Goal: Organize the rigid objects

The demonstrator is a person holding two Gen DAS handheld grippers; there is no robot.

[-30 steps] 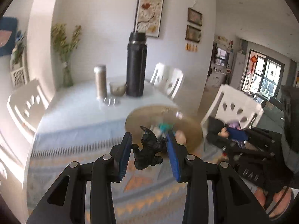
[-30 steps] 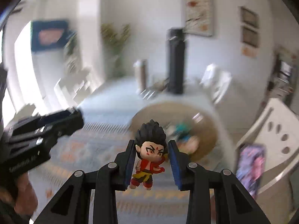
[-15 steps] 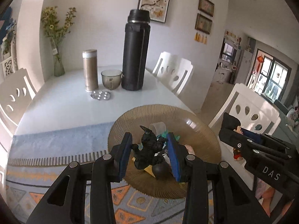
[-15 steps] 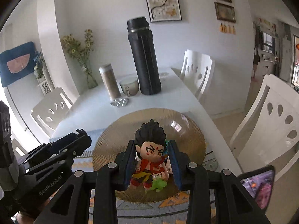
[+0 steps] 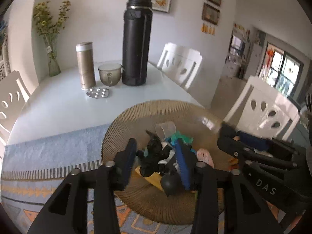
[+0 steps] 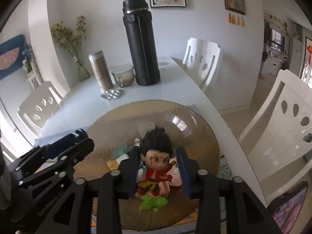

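Toys already fill the plate (image 6: 204, 136); each hand-held gripper hangs over it, jaws parted, the left (image 5: 156, 157) around a black figure (image 5: 154, 156), the right (image 6: 159, 167) around a red doll (image 6: 156, 156). Both releases look nearly done, leaving only the withdrawal.

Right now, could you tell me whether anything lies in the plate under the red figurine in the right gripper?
Yes. A green toy and a pink piece lie in the glass plate under the red figurine; the right gripper stands open.
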